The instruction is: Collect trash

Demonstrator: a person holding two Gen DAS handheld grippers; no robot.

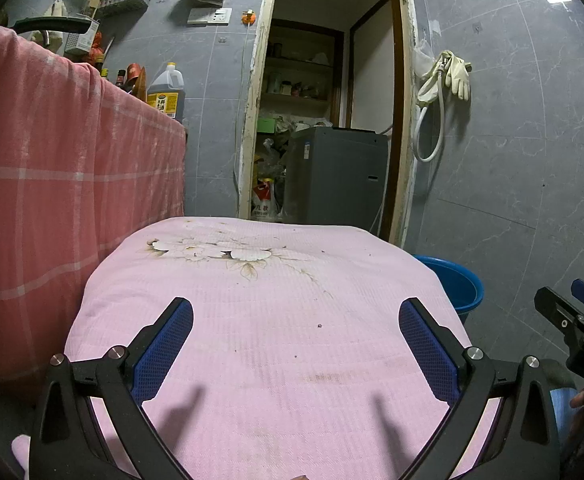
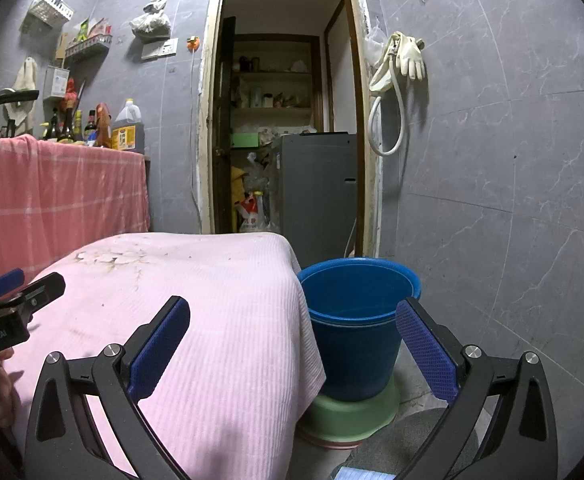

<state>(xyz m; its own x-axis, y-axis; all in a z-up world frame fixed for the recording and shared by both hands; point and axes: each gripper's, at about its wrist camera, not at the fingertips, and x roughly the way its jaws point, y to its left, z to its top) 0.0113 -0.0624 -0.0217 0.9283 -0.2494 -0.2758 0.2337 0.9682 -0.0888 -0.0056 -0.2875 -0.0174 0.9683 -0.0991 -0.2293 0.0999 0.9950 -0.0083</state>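
Observation:
A pink cloth with a flower print (image 1: 252,320) covers a low table; only small dark crumbs (image 1: 319,325) lie on it. A blue bucket (image 2: 356,320) stands on a green basin (image 2: 352,412) on the floor, right of the table. Its inside looks empty from here. My left gripper (image 1: 296,312) is open and empty above the near part of the cloth. My right gripper (image 2: 292,312) is open and empty, above the table's right edge and the bucket. Each gripper shows at the edge of the other's view, the right (image 1: 572,312) and the left (image 2: 16,296).
A counter draped in a red checked cloth (image 1: 52,168) stands left, with bottles and an oil jug (image 1: 168,92) on top. A doorway (image 1: 324,100) ahead opens to a grey appliance (image 1: 336,172) and bags. Gloves and a hose (image 1: 448,80) hang on the tiled wall.

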